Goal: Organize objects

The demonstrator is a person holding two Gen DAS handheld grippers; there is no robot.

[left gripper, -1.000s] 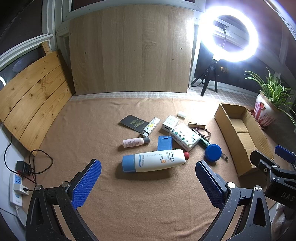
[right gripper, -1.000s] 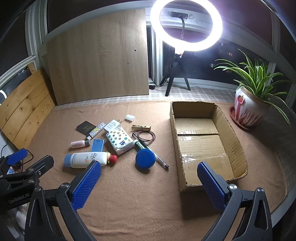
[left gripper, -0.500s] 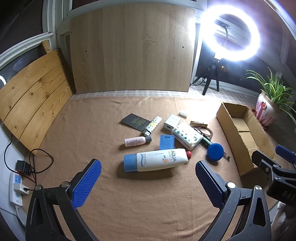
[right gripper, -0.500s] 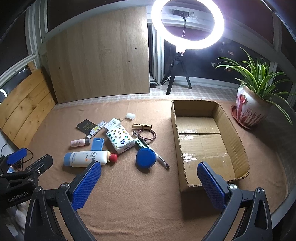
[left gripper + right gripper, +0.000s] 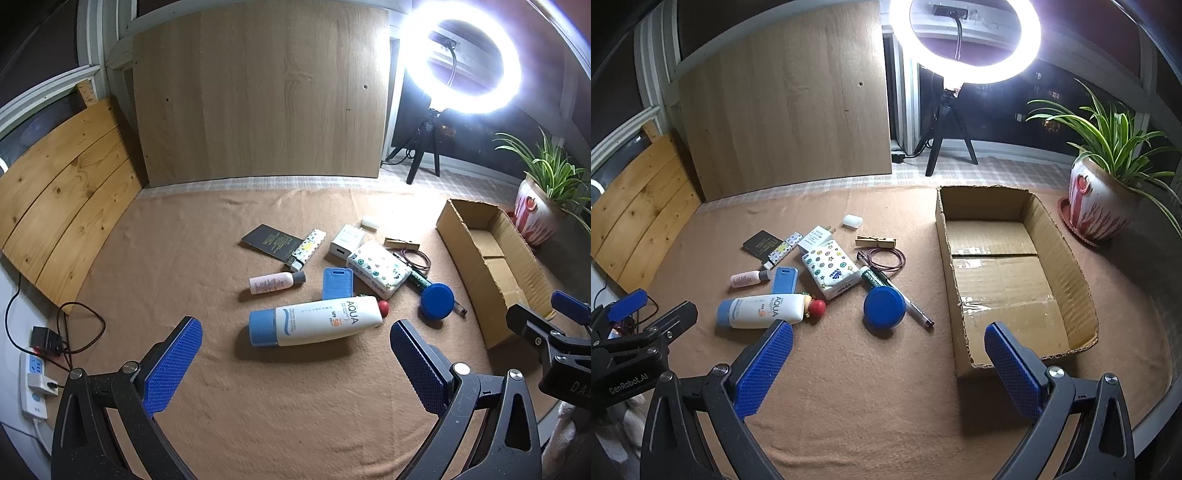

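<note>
Small items lie scattered on the brown blanket: a white AQUA sunscreen bottle with a blue cap, a pink mini bottle, a blue tag, a patterned tissue pack, a blue round lid, a white charger and a dark booklet. An empty cardboard box stands to their right. My left gripper is open, just short of the sunscreen bottle. My right gripper is open, near the box's front corner, holding nothing.
A wooden board leans at the back and pine slats at the left. A ring light on a tripod and a potted plant stand at the back right. A power strip with cables lies at the left edge.
Both views have shifted slightly; the left gripper has eased a little to the left, so the items sit a bit further right in its view. Both grippers stay open.
</note>
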